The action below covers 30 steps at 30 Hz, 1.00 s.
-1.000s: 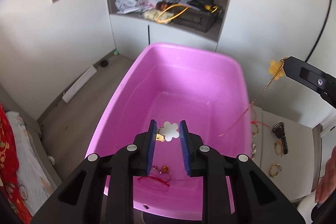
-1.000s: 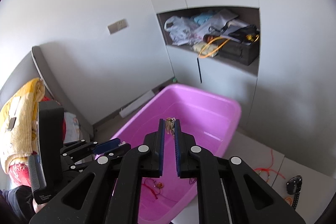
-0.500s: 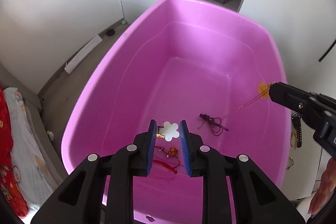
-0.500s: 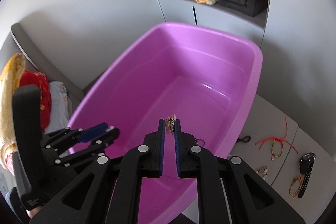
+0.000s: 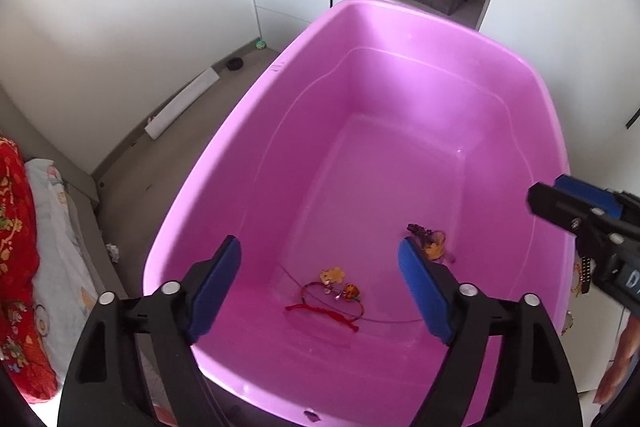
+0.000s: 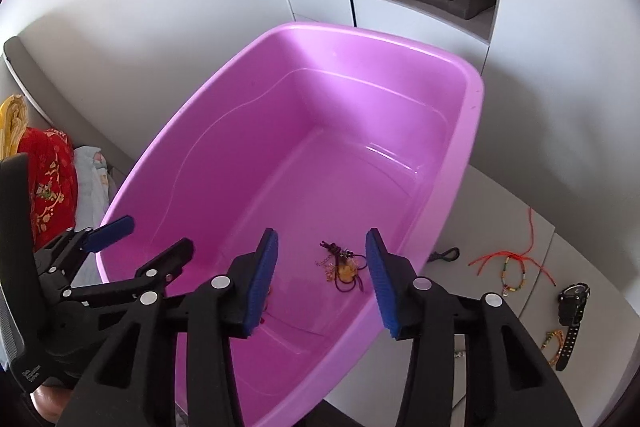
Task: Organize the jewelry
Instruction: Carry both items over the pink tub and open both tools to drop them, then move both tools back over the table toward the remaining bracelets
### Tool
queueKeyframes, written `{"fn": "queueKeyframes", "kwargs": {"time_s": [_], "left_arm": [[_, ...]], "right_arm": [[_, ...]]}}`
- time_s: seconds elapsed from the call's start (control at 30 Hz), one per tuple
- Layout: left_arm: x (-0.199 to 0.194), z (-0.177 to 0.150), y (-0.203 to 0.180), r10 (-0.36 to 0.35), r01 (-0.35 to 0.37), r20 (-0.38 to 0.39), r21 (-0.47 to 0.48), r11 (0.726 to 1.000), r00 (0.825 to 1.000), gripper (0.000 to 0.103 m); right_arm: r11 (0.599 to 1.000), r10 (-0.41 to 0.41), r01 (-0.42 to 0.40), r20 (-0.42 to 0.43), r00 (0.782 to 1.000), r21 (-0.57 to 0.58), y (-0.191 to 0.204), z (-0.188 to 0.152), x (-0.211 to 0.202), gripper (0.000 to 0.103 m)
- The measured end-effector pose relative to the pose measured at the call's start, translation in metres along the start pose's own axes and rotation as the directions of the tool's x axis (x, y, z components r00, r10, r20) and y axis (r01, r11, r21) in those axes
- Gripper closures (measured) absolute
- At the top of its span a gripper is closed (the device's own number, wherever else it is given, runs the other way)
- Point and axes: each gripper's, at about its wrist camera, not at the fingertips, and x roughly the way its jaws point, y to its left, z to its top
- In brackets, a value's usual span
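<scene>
Now no legible writing; white lettering on right gripper (image 6: 322, 269) body too blurred. Half second ago both grippers clamped jewelry; jaws of both now opening, nothing between. Left gripper (image 5: 320, 281) over pink tub (image 5: 248, 131). Red cord bracelet (image 5: 328, 301) on tub floor near its near wall; dark cord charm (image 6: 344, 267) beside right wall. Black watch (image 6: 572, 311), beaded bracelet (image 6: 514, 273) on grey table (image 6: 480, 211) beside tub.

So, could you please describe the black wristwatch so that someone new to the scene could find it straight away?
Start at the big pink tub and look to the grey surface on its right. Near that surface's right edge lies the black wristwatch, beside a beaded bracelet on red cord. It is the only chunky, dark strap among thin, colourful strings.
</scene>
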Motion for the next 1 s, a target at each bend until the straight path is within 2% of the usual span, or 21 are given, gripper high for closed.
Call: {"fn": "queueKeyframes", "kwargs": {"time_s": [0.4, 0.47, 0.77, 1.0], "left_arm": [[-0.006, -0.001, 0.003, 0.003, -0.003, -0.014, -0.022, 1.0, 1.0, 0.02], [-0.009, -0.002, 0.002, 0.003, -0.004, -0.014, -0.023, 1.0, 1.0, 0.018], [-0.033, -0.003, -0.01, 0.018, -0.018, 0.047, -0.008, 1.0, 0.999, 0.01], [-0.047, -0.006, -0.025, 0.011, -0.012, 0.072, 0.011, 1.0, 0.997, 0.009]], "right_arm": [[1.0, 0.021, -0.021, 0.005, 1.0, 0.022, -0.005, -0.006, -0.007, 0.059], [0.999, 0.025, -0.025, 0.01, 1.0, 0.022, -0.005, -0.007, -0.009, 0.055], [0.997, 0.034, -0.037, 0.038, 0.999, 0.061, -0.019, -0.017, -0.027, 0.049], [0.993, 0.032, -0.041, 0.077, 0.997, 0.111, -0.039, -0.032, -0.046, 0.045]]}}
